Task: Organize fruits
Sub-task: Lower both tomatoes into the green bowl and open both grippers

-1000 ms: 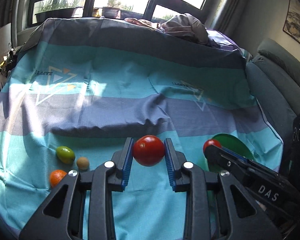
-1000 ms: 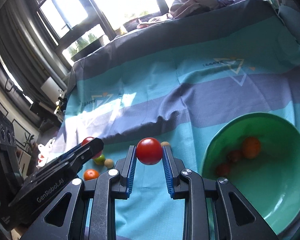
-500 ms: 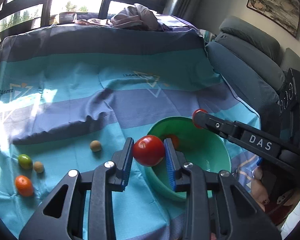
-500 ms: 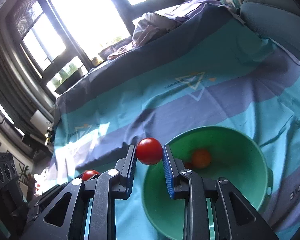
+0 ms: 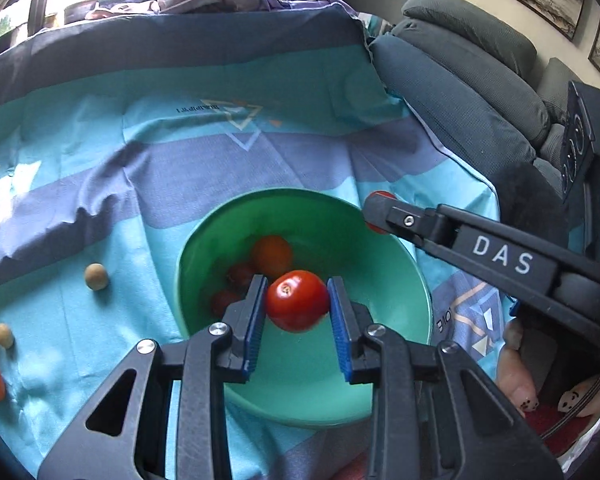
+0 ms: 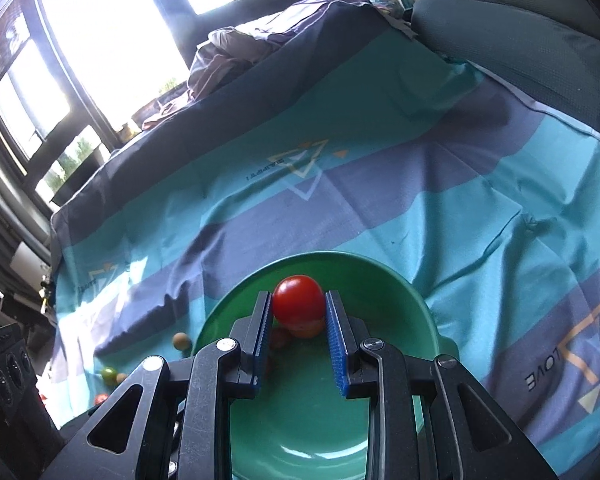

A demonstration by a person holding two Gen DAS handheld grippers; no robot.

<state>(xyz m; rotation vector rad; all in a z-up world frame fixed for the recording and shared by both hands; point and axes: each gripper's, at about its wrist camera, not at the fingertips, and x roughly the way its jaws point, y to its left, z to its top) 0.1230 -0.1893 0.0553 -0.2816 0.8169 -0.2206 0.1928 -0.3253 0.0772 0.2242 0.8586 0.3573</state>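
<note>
Left gripper (image 5: 297, 303) clamps a tomato (image 5: 297, 301) above the bowl (image 5: 414, 280). Right gripper (image 6: 299, 312) clamps a second tomato (image 6: 298, 298) over the same bowl.

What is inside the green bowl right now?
In the green bowl lie an orange fruit and two small dark red fruits. The left hand-held gripper and its tomato hide part of the bowl floor.

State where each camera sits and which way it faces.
Left wrist: on the left gripper, looking down into the green bowl; its fingers clamp a tomato; the right gripper and the person's fingers show at right.
Right wrist: on the right gripper, facing bowl and window; it clamps a second tomato.
Shared: bowl, striped cloth.
</note>
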